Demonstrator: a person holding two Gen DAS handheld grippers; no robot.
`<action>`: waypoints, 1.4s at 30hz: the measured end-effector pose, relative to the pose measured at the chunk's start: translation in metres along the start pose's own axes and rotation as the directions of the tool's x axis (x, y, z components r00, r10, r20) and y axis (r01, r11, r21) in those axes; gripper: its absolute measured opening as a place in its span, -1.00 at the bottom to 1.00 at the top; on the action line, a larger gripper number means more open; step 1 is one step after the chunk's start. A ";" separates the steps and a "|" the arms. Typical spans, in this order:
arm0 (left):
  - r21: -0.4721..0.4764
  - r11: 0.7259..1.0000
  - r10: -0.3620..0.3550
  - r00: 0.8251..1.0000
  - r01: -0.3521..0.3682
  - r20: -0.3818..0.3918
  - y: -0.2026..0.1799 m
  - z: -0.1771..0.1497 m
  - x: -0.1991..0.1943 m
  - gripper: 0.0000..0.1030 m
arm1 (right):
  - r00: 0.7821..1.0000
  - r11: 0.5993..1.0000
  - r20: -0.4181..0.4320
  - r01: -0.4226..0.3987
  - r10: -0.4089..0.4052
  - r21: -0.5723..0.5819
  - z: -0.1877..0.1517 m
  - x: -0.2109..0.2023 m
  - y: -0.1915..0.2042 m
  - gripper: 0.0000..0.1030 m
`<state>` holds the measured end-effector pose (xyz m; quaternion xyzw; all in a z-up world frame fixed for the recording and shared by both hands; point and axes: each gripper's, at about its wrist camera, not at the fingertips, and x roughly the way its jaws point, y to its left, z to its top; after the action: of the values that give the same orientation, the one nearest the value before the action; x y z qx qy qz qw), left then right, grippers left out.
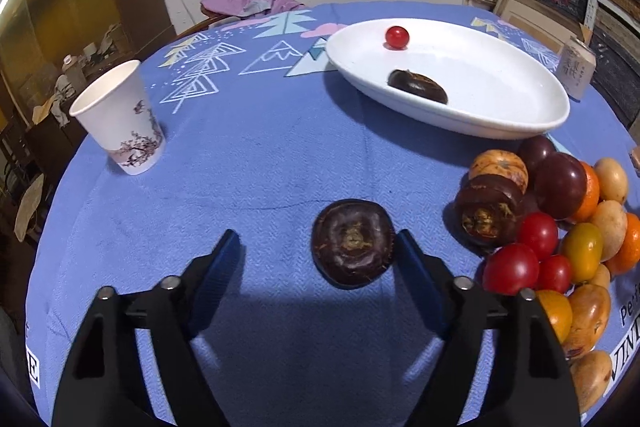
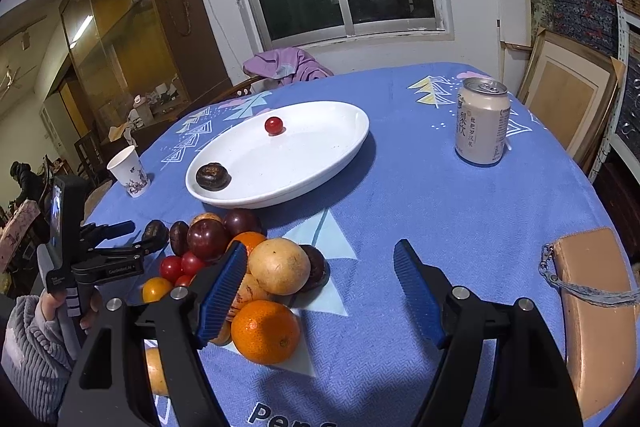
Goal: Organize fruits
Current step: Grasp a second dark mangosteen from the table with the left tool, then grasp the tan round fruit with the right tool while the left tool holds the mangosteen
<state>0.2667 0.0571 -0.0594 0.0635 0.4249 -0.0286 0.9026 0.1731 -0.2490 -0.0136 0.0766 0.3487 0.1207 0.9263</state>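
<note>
While the left gripper (image 1: 318, 251) hangs low over the blue cloth of the counter (image 1: 240, 155), a dark water chestnut (image 1: 353, 243) lies on the cloth between its fingers. The right finger (image 1: 416, 275) stands just at the chestnut's edge, and I cannot tell if it touches; the left finger (image 1: 222, 267) is well apart from it, so the fingers are open and do not hold the fruit.

Farther on the counter stands a white oval plate (image 1: 500, 99). Inside it lie a second dark water chestnut (image 1: 418, 86) and one small red tomato (image 1: 397, 37), apart from each other. To the right of the left gripper is the fruit pile (image 1: 560, 227), with dark plums, red and yellow tomatoes, oranges and pale brown fruits touching each other. A paper cup (image 1: 120, 119) stands upright at the left side.

The right gripper (image 2: 320, 287) stays above the cloth with its fingers wide open and nothing between them. Its left finger (image 2: 224, 291) is in front of the pile, near an orange (image 2: 266, 331). A drink can (image 2: 482, 121) stands upright beyond, and a brown pouch (image 2: 596, 307) lies at the right edge
</note>
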 end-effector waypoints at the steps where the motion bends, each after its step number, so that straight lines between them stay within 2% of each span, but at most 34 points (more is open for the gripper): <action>1: 0.004 1.000 -0.011 1.000 0.011 -0.006 -0.001 0.000 0.002 0.34 | 1.000 1.000 -0.005 -0.001 0.001 -0.005 -0.001 0.001 0.001 0.49; 6: -0.015 0.999 -0.039 0.999 0.039 -0.007 0.003 0.001 0.003 0.24 | 1.000 1.000 -0.023 -0.006 0.005 -0.007 -0.003 0.005 0.002 0.49; 9: -0.023 0.998 -0.054 0.999 0.054 -0.004 0.004 0.003 0.004 0.05 | 0.999 1.000 -0.037 -0.009 0.009 -0.004 -0.004 0.010 0.003 0.49; 11: -0.027 0.998 -0.060 0.998 0.060 -0.005 0.005 0.003 0.005 -0.17 | 0.999 1.000 -0.047 -0.009 0.009 -0.007 -0.006 0.013 0.004 0.49; 17: -0.081 0.996 0.027 1.000 -0.027 -0.004 0.022 -0.001 -0.001 -0.17 | 0.998 0.999 -0.055 -0.017 0.016 -0.027 -0.008 0.015 0.008 0.49; 21: -0.138 0.990 0.021 1.000 -0.024 -0.020 0.035 -0.003 0.001 -0.17 | 0.999 0.998 -0.051 -0.012 0.009 -0.055 -0.010 0.016 0.013 0.47; 27: -0.115 0.993 0.034 0.999 -0.036 -0.017 0.029 -0.004 0.001 -0.17 | 0.997 0.994 -0.070 0.003 -0.011 -0.110 -0.012 0.027 0.026 0.47; 30: -0.116 0.993 0.032 0.999 -0.034 -0.018 0.029 -0.004 0.002 -0.17 | 0.992 0.998 -0.116 -0.059 0.055 -0.027 -0.011 0.038 0.019 0.47; 33: -0.110 0.993 0.037 0.999 -0.039 -0.017 0.028 -0.004 0.002 -0.17 | 0.988 0.996 -0.129 -0.080 0.083 0.030 -0.006 0.047 0.014 0.46; 37: -0.101 0.994 0.038 0.999 -0.039 -0.017 0.026 -0.004 0.002 -0.18 | 0.973 0.982 -0.167 -0.140 0.161 0.130 -0.005 0.062 0.006 0.22; 42: -0.101 0.994 0.037 0.999 -0.039 -0.017 0.026 -0.004 0.001 -0.18 | 0.964 0.968 -0.178 -0.162 0.197 0.194 -0.008 0.069 -0.002 0.16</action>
<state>0.2671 0.0829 -0.0608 0.0259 0.4311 0.0106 0.9019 0.2179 -0.2317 -0.0633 0.1779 0.4392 0.1800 0.8620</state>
